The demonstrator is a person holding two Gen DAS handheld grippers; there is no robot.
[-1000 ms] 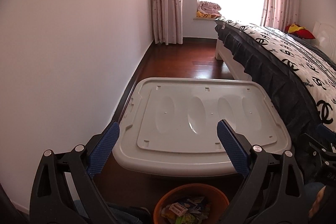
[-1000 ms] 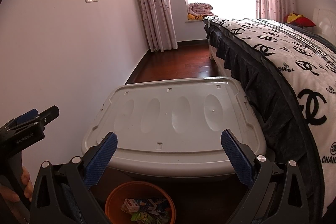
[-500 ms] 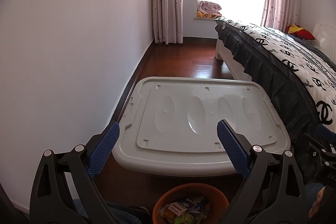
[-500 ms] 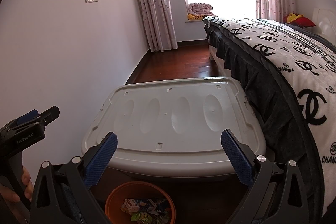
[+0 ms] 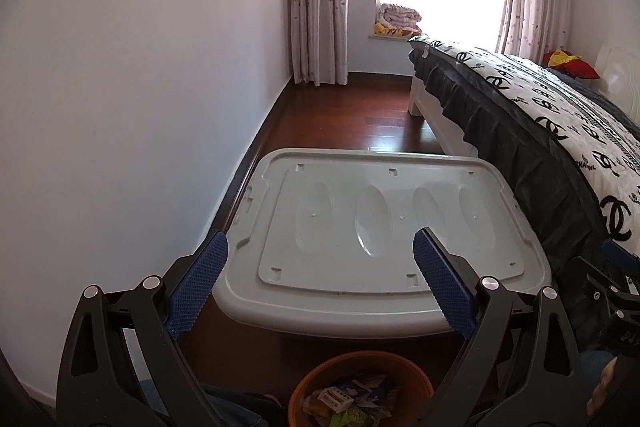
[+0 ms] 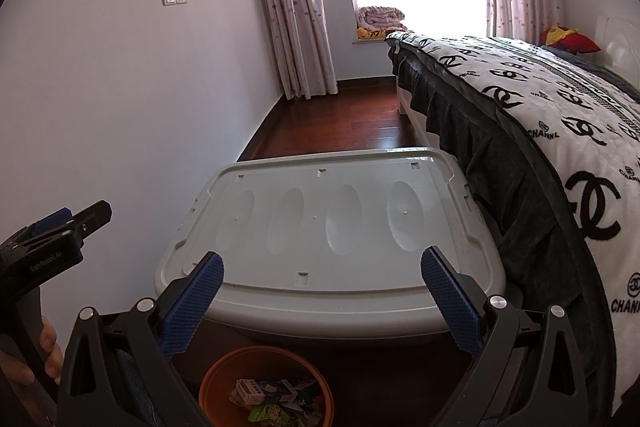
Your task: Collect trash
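Note:
An orange bin (image 5: 404, 373) (image 6: 256, 359) stands on the floor just below both grippers. Inside it lie wrappers and a small carton (image 5: 334, 399) (image 6: 256, 391). My left gripper (image 5: 320, 285) is open, held above the bin, with nothing between its blue pads. My right gripper (image 6: 320, 303) is open too and holds nothing. Past the bin sits a grey storage box with its lid (image 5: 380, 223) (image 6: 332, 223) on; no trash lies on the lid. In the right wrist view the left gripper's body (image 6: 48, 251) shows at the left edge, with a hand on it.
A bed (image 5: 560, 131) (image 6: 540, 131) with a black-and-white cover runs along the right, close to the box. A white wall (image 5: 120, 107) bounds the left. Dark wooden floor (image 5: 360, 107) leads to curtains and a window at the back.

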